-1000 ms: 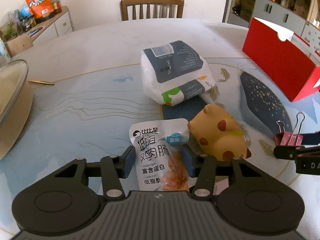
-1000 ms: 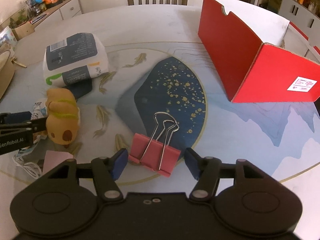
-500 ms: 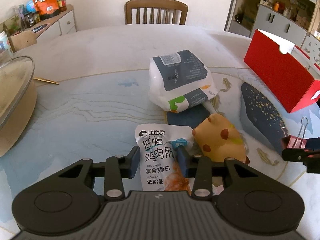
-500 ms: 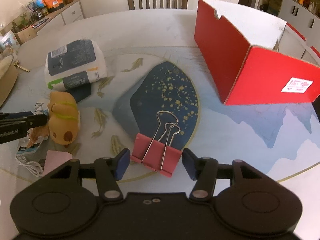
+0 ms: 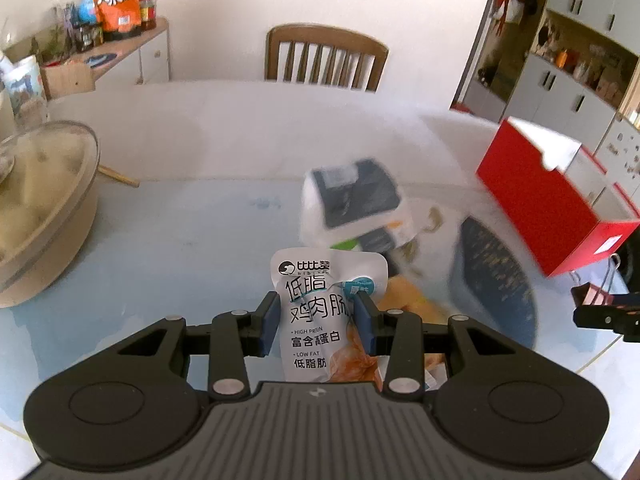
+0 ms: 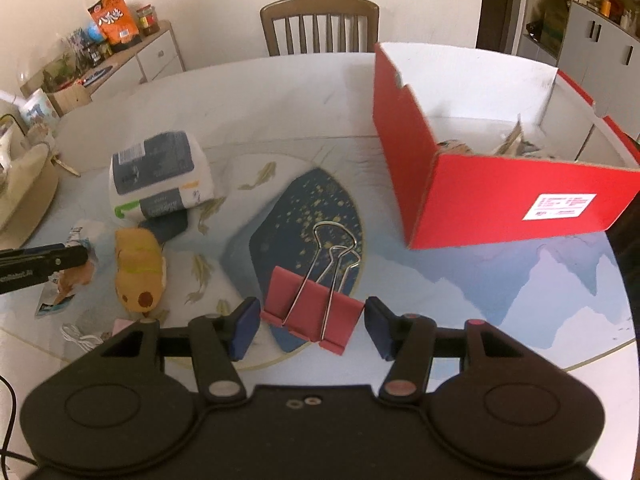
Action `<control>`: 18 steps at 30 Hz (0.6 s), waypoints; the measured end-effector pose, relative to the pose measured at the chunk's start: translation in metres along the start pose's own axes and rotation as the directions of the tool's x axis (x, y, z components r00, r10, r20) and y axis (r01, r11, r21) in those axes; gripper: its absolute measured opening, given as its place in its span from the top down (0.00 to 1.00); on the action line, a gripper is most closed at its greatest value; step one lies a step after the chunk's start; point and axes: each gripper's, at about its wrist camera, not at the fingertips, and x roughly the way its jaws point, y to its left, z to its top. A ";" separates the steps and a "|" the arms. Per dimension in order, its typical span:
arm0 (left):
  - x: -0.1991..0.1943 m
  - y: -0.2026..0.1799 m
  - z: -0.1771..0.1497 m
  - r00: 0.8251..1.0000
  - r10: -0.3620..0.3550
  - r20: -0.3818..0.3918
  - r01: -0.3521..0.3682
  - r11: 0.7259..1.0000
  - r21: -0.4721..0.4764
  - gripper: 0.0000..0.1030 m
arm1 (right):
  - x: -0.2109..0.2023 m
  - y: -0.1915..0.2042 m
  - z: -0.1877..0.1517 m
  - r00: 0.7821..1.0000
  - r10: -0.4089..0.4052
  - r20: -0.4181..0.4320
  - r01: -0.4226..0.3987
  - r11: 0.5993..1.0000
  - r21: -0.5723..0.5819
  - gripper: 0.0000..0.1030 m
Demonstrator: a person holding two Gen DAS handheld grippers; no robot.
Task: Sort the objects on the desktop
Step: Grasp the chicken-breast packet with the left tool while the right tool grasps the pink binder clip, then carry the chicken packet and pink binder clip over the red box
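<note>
One pouch (image 5: pixel 320 312), one clip (image 6: pixel 312 316).

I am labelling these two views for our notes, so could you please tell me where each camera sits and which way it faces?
Left wrist: on the left claw, facing down and forward over the table toward the chair; its fingers clamp a snack pouch.
Right wrist: on the right claw, facing the same way; its pads press a pink binder clip, with the red box to the right.
Shared: chair, tissue pack, plush toy, red box; each shows the other claw at its edge.
</note>
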 end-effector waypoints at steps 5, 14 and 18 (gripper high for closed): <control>-0.010 -0.022 0.013 0.999 -0.041 0.021 0.041 0.999 -0.008 0.63 | -0.013 -0.019 0.011 1.000 0.009 0.019 -0.009 1.000 -0.006 0.45; -0.008 -0.095 0.035 0.992 -0.123 0.022 0.122 0.992 0.037 0.63 | -0.036 -0.069 0.035 0.998 0.025 0.056 -0.023 0.999 -0.028 0.45; 0.001 -0.131 0.041 0.989 -0.149 0.017 0.148 0.987 0.064 0.63 | -0.042 -0.097 0.046 0.997 0.025 0.071 -0.023 0.999 -0.028 0.45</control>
